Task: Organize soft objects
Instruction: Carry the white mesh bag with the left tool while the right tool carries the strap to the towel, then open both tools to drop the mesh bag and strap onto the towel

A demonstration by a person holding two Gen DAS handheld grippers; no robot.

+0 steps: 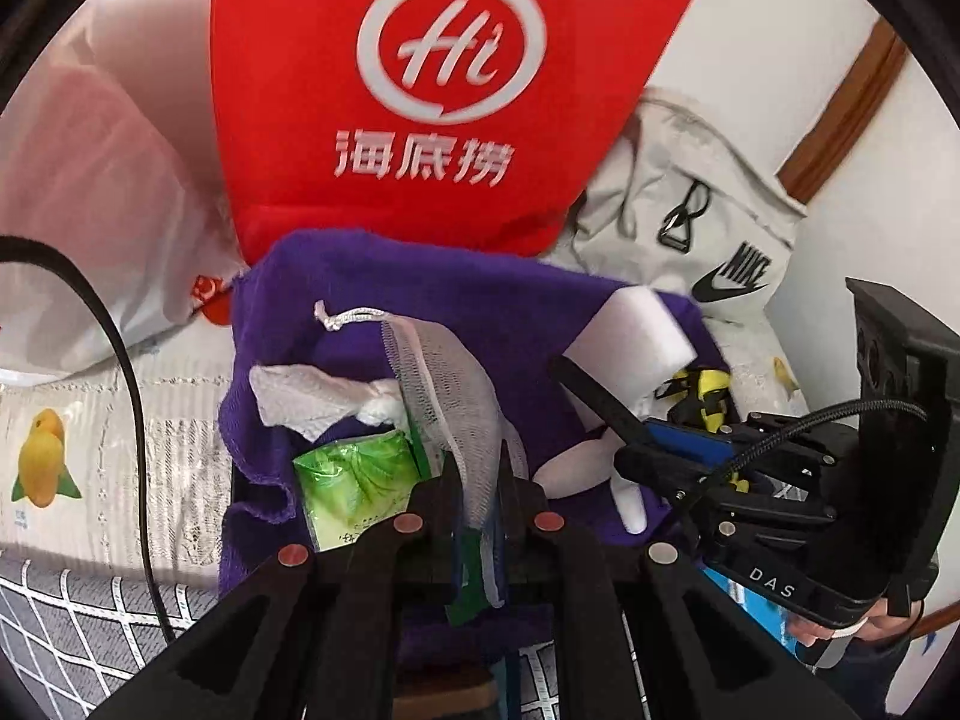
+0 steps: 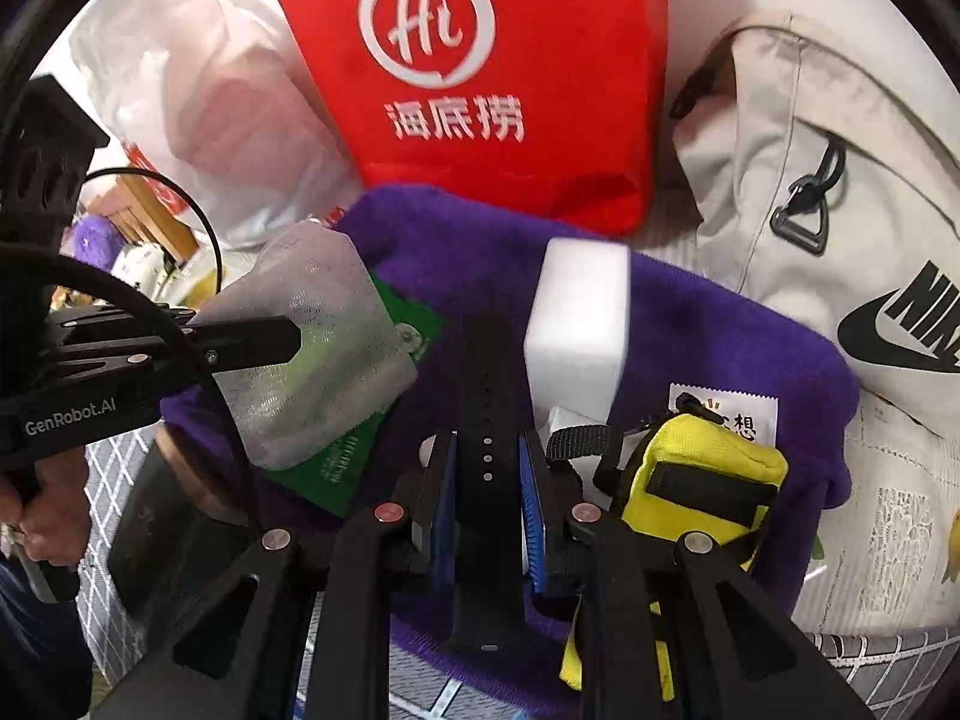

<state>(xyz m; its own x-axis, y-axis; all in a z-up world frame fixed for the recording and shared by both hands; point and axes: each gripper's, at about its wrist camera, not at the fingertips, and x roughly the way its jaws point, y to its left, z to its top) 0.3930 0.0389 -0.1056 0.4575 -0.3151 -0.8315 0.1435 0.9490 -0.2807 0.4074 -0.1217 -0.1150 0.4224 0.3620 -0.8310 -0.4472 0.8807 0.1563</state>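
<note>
Mesh pouch (image 1: 456, 396), limp and light, pinched in your left tongs (image 1: 480, 480); right tongs (image 2: 487, 468) clamp the flexible black strap (image 2: 487, 420) midway.

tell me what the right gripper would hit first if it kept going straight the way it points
Probably the white foam block on the purple towel: it lies just past the black strap that the right gripper holds. Depth is hard to judge.

A lived-in home room

Restaurant tote (image 1: 390, 90) at twelve o'clock, sports backpack (image 1: 690, 228) at two, wooden door frame (image 1: 852, 114) beyond, lace fruit-print cloth (image 1: 72, 438) at nine, checked bedding (image 1: 66, 624) at seven.
</note>
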